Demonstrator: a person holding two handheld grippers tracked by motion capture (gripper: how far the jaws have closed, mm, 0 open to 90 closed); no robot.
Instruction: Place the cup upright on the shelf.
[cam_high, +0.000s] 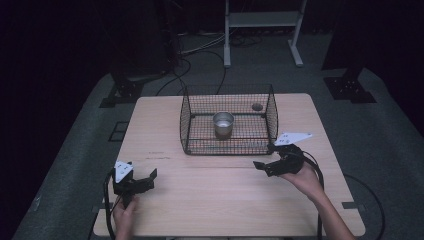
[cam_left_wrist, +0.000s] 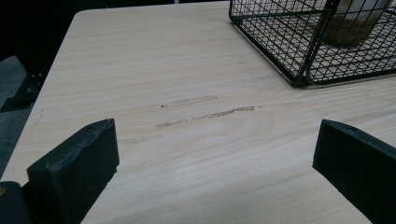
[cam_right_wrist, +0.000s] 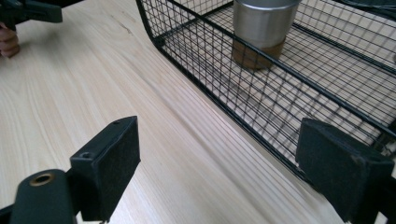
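Note:
A black wire basket (cam_high: 187, 122) stands on the far middle of the wooden table (cam_high: 215, 195). Inside it a steel cup (cam_high: 223, 123) stands upright, with a small dark round object (cam_high: 257, 106) at the back right corner. My left gripper (cam_high: 142, 173) is open over the table's near left part, well short of the basket (cam_left_wrist: 299, 46); the cup (cam_left_wrist: 350, 23) shows through the mesh. My right gripper (cam_high: 264, 156) is open just in front of the basket's front right corner. Its view looks through the basket wall (cam_right_wrist: 224, 60) at the cup (cam_right_wrist: 264, 23).
Scuff marks (cam_left_wrist: 205, 112) streak the wood ahead of my left gripper (cam_left_wrist: 215, 154). Past the open right gripper (cam_right_wrist: 219, 163), the left gripper (cam_right_wrist: 28, 11) and a hand (cam_right_wrist: 7, 42) appear far off. A white stand (cam_high: 262, 22) and cables lie on the floor behind the table.

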